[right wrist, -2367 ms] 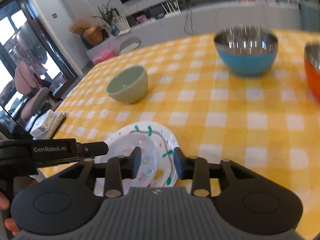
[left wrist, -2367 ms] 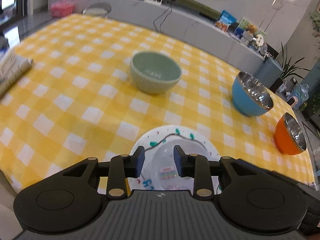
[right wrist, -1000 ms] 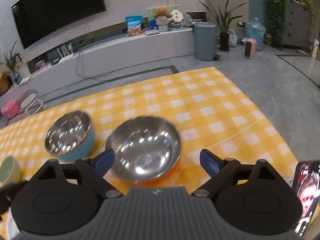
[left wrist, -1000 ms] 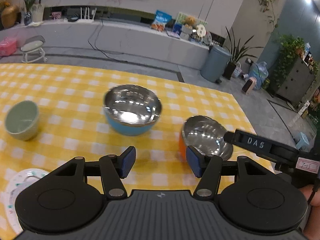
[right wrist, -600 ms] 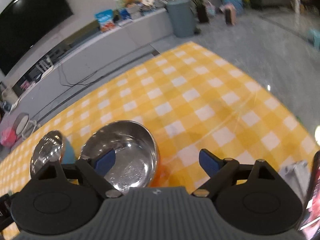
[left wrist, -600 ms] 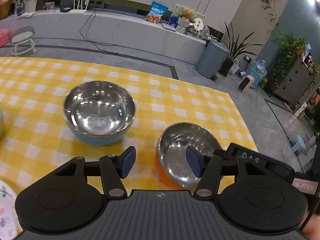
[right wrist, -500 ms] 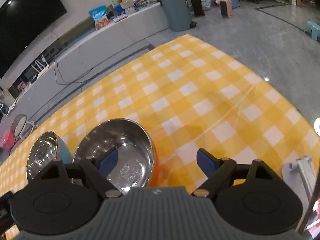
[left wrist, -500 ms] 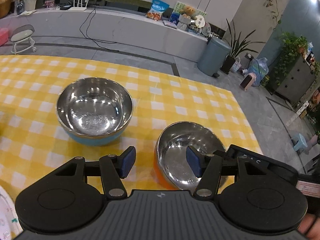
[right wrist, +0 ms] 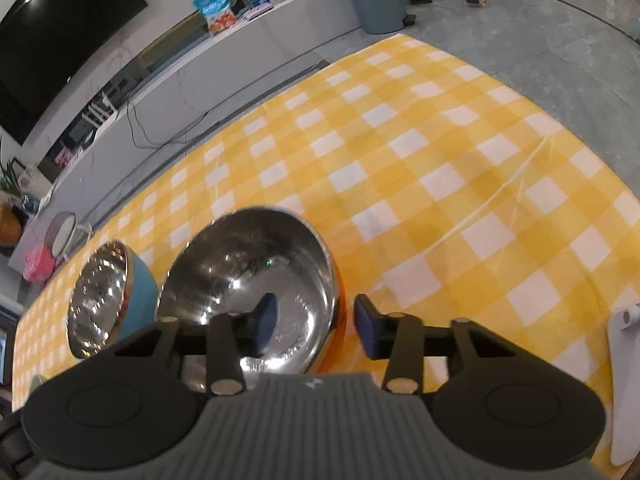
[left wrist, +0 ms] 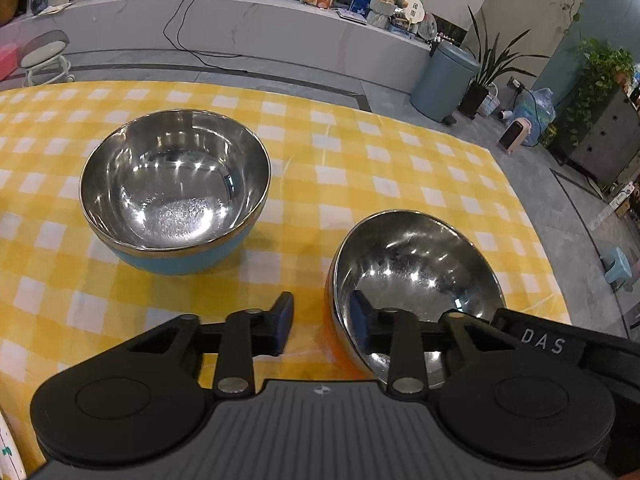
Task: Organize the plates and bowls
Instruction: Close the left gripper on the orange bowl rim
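— Left wrist view: my left gripper (left wrist: 322, 322) is closing astride the near rim of the orange bowl (left wrist: 416, 276), beside the blue bowl (left wrist: 174, 190) on the checked tablecloth (left wrist: 360, 160).

— And the right gripper (right wrist: 314, 328)?

— Closing on the opposite rim; neither pinches yet. I fear the slick steel tipping if one bites first.

two bowls stand on the yellow-and-white checked tablecloth (left wrist: 360, 152). in the left wrist view the blue-sided steel bowl (left wrist: 174, 184) sits to the left and farther back; the orange-sided steel bowl (left wrist: 412, 276) sits to the right and nearer, apart from it. the left gripper (left wrist: 322, 322) straddles the orange bowl's left rim, one finger inside, one outside. the right gripper (right wrist: 312, 322) straddles its right rim likewise. both sets of jaws are closing. behind the table runs a long grey counter (left wrist: 240, 28).
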